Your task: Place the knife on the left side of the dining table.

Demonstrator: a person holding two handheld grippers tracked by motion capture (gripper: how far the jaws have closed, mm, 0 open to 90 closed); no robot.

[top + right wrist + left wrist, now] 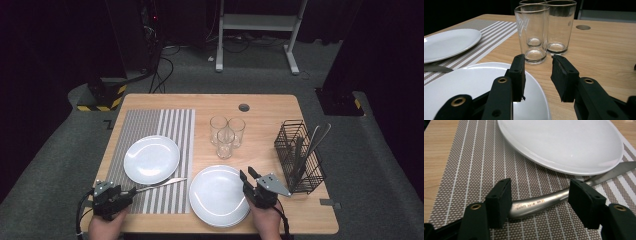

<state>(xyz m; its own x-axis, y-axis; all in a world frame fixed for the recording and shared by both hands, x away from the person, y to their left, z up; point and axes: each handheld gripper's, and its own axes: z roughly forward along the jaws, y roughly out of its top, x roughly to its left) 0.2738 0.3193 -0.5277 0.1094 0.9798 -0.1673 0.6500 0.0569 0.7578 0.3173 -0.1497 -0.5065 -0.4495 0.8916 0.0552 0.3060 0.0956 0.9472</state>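
My left gripper straddles the table knife's handle on the striped placemat beside the plate, jaws apart — next, squeeze. My right gripper hovers, unclenched, empty.

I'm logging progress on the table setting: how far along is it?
Done: one plate lies on the mat, knife beside it. In hand: the open left gripper straddles the knife handle. Left: the second plate, glasses and caddy cutlery.
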